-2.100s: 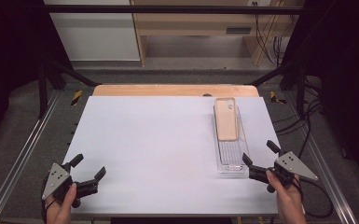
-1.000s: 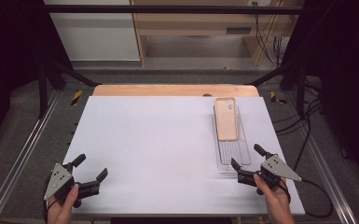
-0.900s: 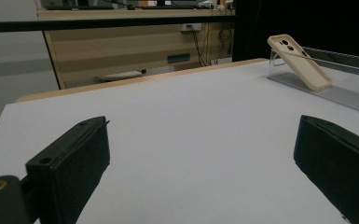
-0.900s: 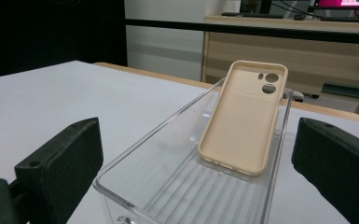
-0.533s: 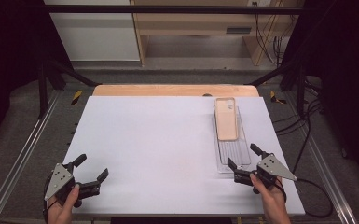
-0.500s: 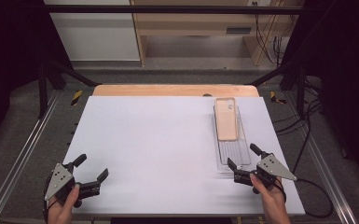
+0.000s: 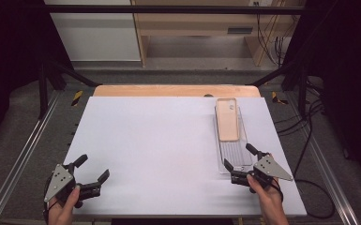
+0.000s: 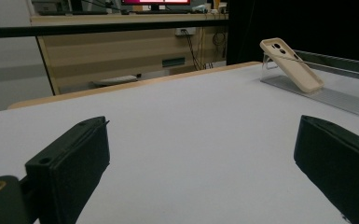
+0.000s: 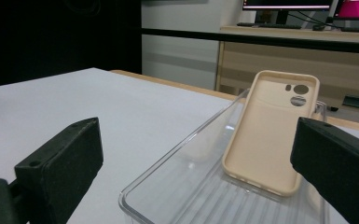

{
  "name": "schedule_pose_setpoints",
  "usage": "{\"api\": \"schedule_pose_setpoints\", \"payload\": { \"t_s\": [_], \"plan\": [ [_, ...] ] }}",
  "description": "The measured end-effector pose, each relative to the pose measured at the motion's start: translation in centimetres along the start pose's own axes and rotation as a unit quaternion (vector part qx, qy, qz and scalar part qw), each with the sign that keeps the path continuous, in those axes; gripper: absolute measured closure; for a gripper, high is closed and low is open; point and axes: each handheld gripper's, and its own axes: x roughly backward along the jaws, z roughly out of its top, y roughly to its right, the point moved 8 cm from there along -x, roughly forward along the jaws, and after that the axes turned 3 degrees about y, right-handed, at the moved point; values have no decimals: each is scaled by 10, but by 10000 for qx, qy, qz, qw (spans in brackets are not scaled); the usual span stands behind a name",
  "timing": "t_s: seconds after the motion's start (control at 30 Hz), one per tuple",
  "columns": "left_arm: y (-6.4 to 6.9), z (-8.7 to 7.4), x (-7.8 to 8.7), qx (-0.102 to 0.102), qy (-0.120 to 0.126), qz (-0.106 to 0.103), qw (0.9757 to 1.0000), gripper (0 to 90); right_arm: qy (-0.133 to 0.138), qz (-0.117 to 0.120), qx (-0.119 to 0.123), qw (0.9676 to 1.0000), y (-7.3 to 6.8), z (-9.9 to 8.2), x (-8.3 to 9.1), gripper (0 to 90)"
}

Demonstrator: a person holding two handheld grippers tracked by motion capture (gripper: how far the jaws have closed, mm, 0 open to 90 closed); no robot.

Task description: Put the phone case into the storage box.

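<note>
My right gripper sits at the clear tray's near end, jaws wide apart, gripping nothing — beige phone case leans inside. Left gripper — same, wide and empty.

No lettering, label, brand, number or sign can be read anywhere on the scene. The beige phone case ahead of the right gripper's jaws carries no legible mark, and neither does the clear tray beneath it. The monitors far beyond the jaws glow pink and white, their content too small and blurred to make out.
</note>
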Motion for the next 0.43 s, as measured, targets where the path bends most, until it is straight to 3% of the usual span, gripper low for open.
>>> {"api": "schedule_pose_setpoints", "payload": {
  "t_s": [0.27, 0.43],
  "plan": [
    [-3, 6, 3, 101, 231, 33, 9997, 30, -46, -17, 45, 10000, -1, -4, -4, 41],
    [-4, 6, 3, 110, 233, 74, 9996, 30, -146, -47, -19, 9999, 2, -6, -1, 44]
  ]
}}
